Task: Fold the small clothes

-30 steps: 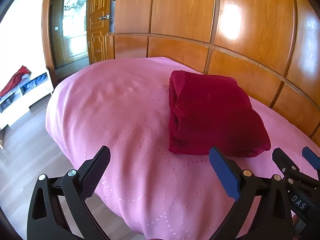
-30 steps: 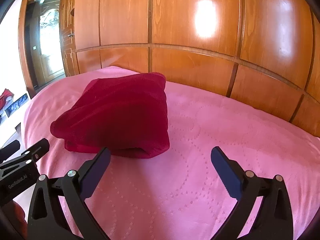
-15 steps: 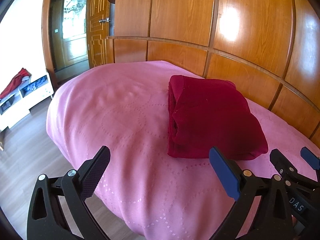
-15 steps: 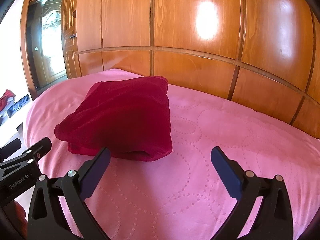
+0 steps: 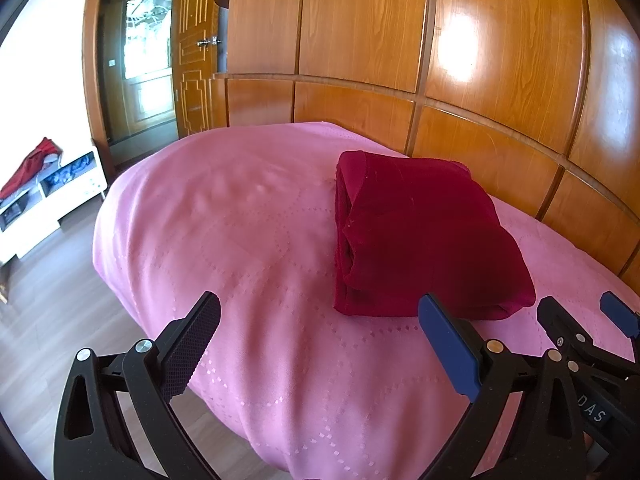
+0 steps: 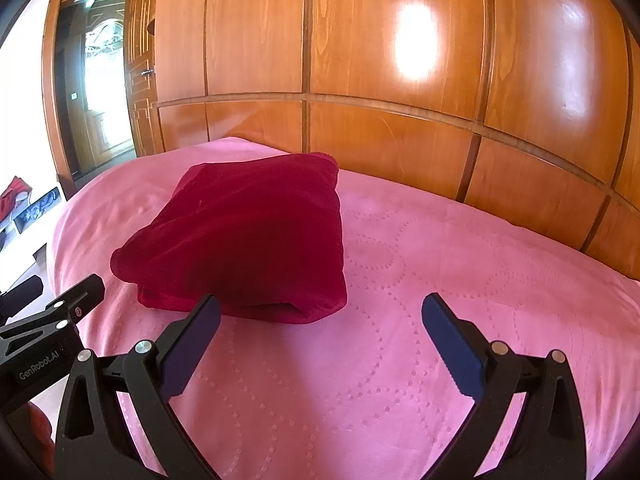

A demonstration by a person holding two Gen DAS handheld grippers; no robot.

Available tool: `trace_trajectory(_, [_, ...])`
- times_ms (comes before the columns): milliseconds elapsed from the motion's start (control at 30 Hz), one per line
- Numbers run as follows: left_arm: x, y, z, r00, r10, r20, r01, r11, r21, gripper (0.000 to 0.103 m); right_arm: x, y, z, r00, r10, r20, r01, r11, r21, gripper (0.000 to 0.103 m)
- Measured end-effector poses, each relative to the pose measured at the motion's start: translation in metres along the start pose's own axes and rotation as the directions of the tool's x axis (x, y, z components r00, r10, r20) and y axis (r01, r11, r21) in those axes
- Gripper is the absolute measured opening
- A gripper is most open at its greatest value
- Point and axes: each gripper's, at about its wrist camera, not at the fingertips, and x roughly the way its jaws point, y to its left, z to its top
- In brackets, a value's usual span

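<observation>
A dark red garment (image 5: 424, 236) lies folded in a compact rectangular stack on the pink bedspread (image 5: 248, 248); it also shows in the right wrist view (image 6: 248, 236). My left gripper (image 5: 320, 324) is open and empty, held short of the stack's near left side. My right gripper (image 6: 320, 324) is open and empty, held short of the stack's near right corner. The right gripper shows at the lower right of the left wrist view (image 5: 584, 320), and the left gripper's body shows at the lower left of the right wrist view (image 6: 52, 320).
A wooden panelled wall (image 5: 440, 60) runs along the bed's far side. A wooden door (image 5: 196, 48) stands open at the left. A low white shelf unit (image 5: 52, 196) with red cloth (image 5: 28, 164) on it stands on the wood floor (image 5: 52, 300) left of the bed.
Both grippers have drawn back slightly from the folded garment, which looks a little farther and lower in both views. The garment has not moved. Both grippers stay open.
</observation>
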Motion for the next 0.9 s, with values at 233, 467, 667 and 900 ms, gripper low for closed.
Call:
trace_trajectory(233, [0.0007, 0.0023, 0.0021, 1.000, -0.001, 0.001, 0.001, 1.000, -0.004, 0.098, 0.0007, 0.0010, 0.0007, 1.000, 0.004, -0.001, -0.004, 1.000, -0.005, 0.100])
trace_trajectory(467, [-0.0008, 0.0020, 0.0018, 1.000, -0.005, -0.002, 0.005, 1.000, -0.006, 0.098, 0.0005, 0.0015, 0.0003, 1.000, 0.006, -0.004, -0.006, 1.000, -0.003, 0.100])
trace_trajectory(667, [-0.0026, 0.0027, 0.0000, 1.000, -0.003, -0.007, 0.003, 1.000, -0.009, 0.098, 0.0005, 0.0018, -0.0003, 1.000, 0.008, -0.007, -0.008, 1.000, -0.003, 0.100])
trace_trajectory(900, [-0.0024, 0.0054, 0.0011, 1.000, -0.005, -0.006, 0.005, 1.000, -0.010, 0.098, 0.0005, 0.0035, 0.0004, 1.000, 0.008, -0.008, -0.008, 1.000, -0.003, 0.100])
